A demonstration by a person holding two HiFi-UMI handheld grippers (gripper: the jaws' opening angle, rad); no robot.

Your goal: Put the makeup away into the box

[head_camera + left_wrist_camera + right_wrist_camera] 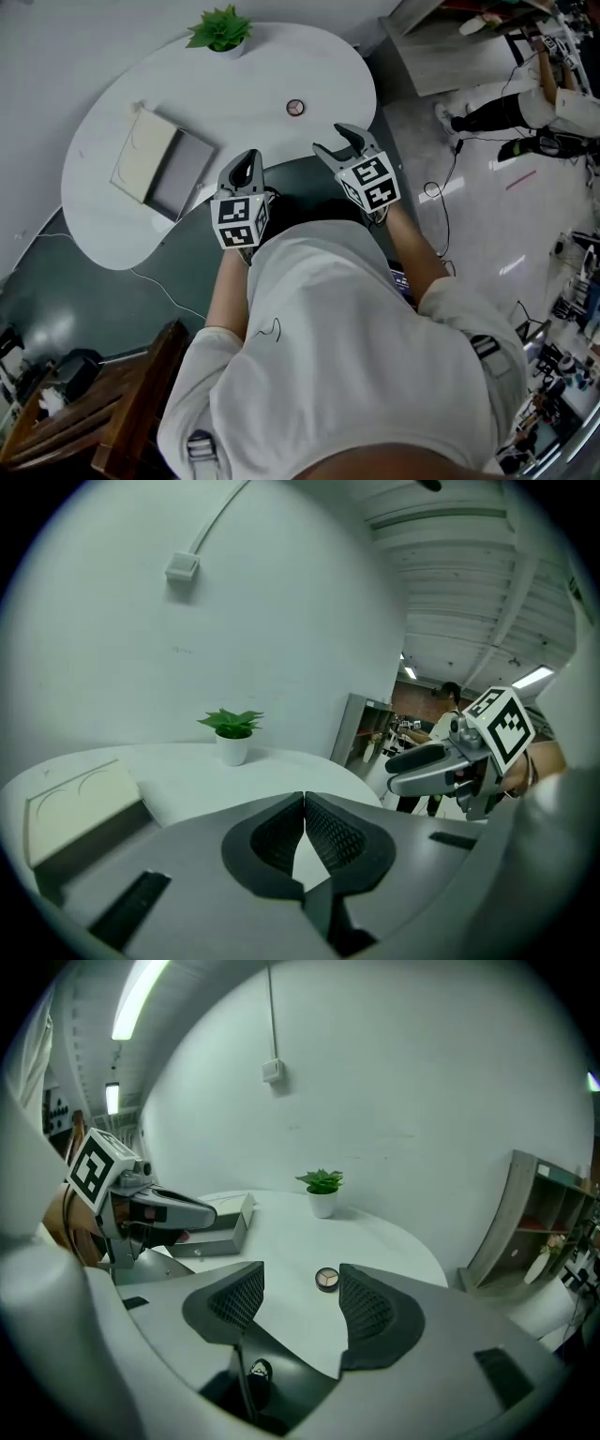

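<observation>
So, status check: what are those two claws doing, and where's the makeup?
Left gripper shut, empty; right gripper open, empty. Makeup compact on the table, untouched, outside the box. Nothing in the way; plant stands clear.

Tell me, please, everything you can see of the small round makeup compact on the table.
The makeup compact is a small, flat, round case with a dark rim and a pale face split into beige and pinkish segments. It lies flat on the right part of the white table, well apart from the box and the potted plant. Nothing touches it. It sits ahead of the right gripper, whose tongs stand open and do not reach it.
</observation>
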